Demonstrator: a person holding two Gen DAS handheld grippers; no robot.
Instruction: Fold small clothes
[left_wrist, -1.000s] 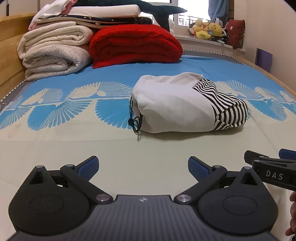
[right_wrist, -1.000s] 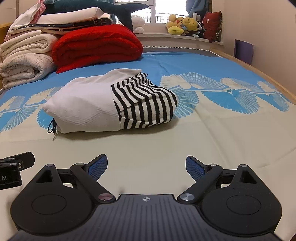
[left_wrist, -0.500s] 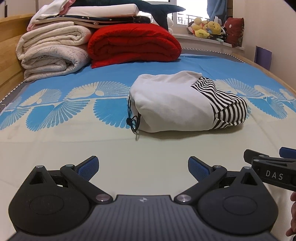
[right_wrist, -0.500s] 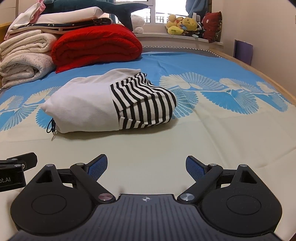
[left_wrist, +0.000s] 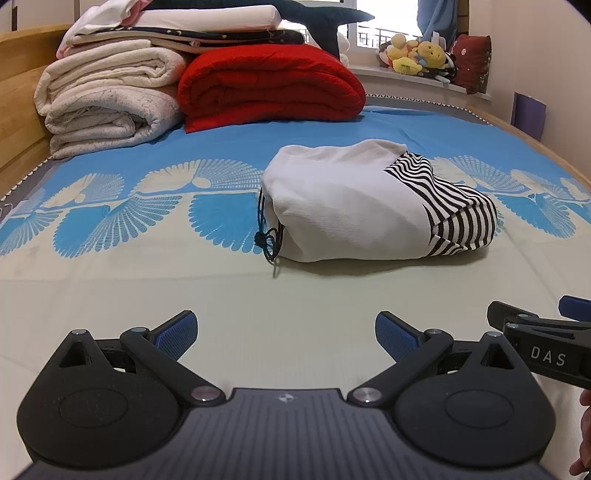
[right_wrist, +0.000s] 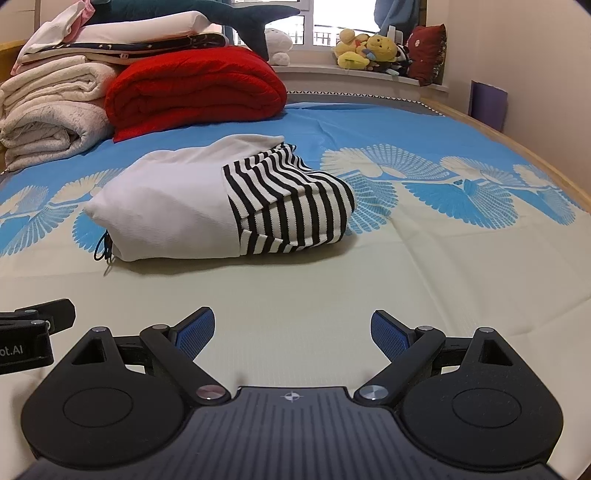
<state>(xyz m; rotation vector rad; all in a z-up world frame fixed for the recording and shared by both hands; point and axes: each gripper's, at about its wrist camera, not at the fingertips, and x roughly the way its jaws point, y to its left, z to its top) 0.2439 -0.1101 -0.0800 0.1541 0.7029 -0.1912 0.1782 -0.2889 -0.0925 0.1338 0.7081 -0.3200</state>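
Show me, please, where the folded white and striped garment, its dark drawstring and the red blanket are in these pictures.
folded garment (right_wrist: 173, 210), right wrist view, on its white panel.
drawstring (left_wrist: 269, 240), left wrist view, on the knotted loop at the garment's left end.
red blanket (left_wrist: 269, 85), left wrist view, on its folded front.

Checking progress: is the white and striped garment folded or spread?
Folded: the white and striped garment lies as a compact layered bundle on the bed sheet.

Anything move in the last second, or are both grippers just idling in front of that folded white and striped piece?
Almost nothing changed. The left gripper and right gripper stay open and empty, short of the folded garment, with only a slight camera drift. Nothing was grasped or released. The garment lies folded on the bedsheet as before, its drawstring dangling at the left end; the red blanket behind is unmoved.
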